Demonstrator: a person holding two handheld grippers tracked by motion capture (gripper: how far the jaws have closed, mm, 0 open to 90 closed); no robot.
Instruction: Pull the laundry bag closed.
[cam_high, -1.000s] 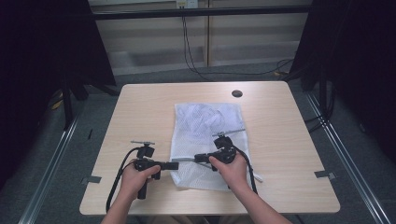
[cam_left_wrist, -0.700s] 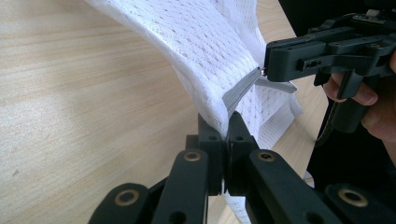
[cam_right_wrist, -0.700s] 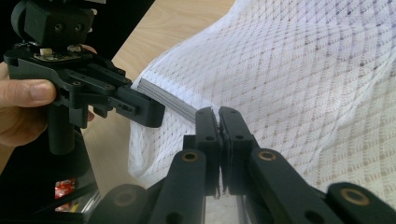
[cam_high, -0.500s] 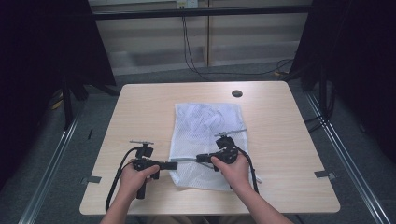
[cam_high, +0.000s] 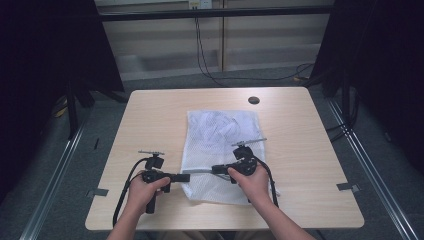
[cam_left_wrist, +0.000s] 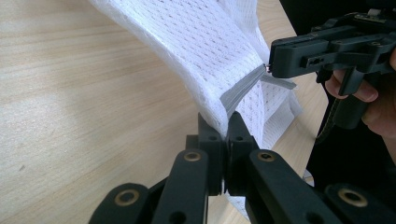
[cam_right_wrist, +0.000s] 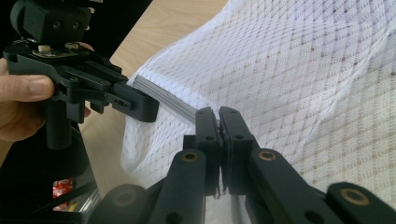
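The greatest risk was judged to be a slip of the grey zipper band out of one pair of jaws: only a thin edge was pinched at each end, and any sideways pull between the two hands could have drawn it free or strained the open weave of the white mesh laundry bag. A lift at uneven heights could also have let the bag's free end drag and bunch on the table.

The bag was laid flat near the middle of the table, its long axis running from 12 to 6 o'clock, with its near left corner raised off the wood.

The left hand-held gripper was held at about 7 o'clock from the table's centre, pointing toward 3 o'clock; in the left gripper view its jaws were seen pressed together on the mesh at the band's end. The right hand-held gripper was held over the bag's near part, pointing toward 9 o'clock, its jaws likewise closed on the band. The two tips faced each other, near but apart, with the band stretched between them. Both forearms were brought in from 6 o'clock, each hand wrapped around its handle.
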